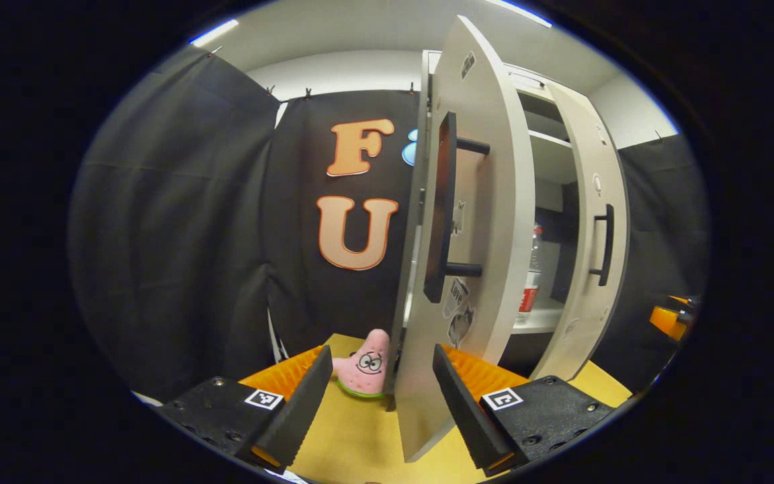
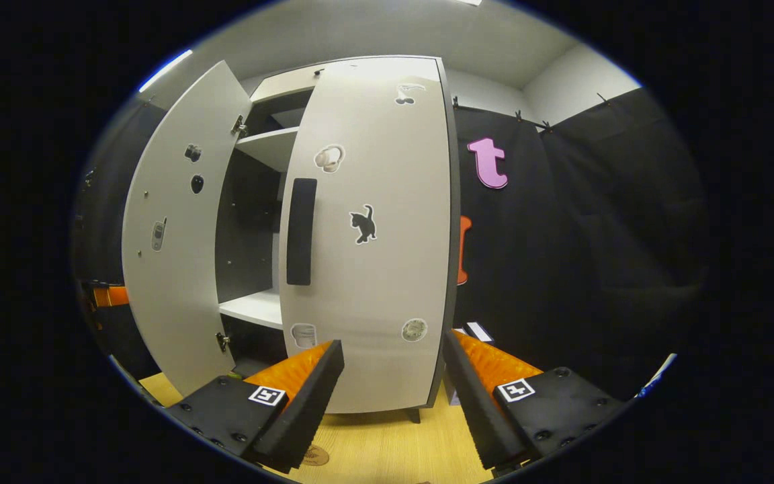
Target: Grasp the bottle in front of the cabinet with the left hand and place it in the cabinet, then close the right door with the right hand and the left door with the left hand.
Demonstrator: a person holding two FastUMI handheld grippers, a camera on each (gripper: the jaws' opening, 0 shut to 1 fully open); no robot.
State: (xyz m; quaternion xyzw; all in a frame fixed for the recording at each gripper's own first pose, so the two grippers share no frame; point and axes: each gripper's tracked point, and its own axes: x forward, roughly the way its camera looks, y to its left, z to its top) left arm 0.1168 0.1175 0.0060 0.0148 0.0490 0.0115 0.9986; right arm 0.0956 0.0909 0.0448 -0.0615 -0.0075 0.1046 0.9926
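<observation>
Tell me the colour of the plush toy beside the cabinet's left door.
Pink, with a green base: the plush toy shows best in the left gripper view, beside the left door.

Only legible text: "Love" on a sticker (image 1: 455, 294) on the left door (image 1: 488, 222), just below the door's black handle (image 1: 442, 208). Bottle label (image 1: 529, 296) past the door edge is too small to make out.

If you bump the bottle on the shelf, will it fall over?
Probably, yes: the bottle stands upright on the shelf and looks tall and thin. It seems to be clear plastic, so likely light. Being round, it may roll once tipped.
</observation>
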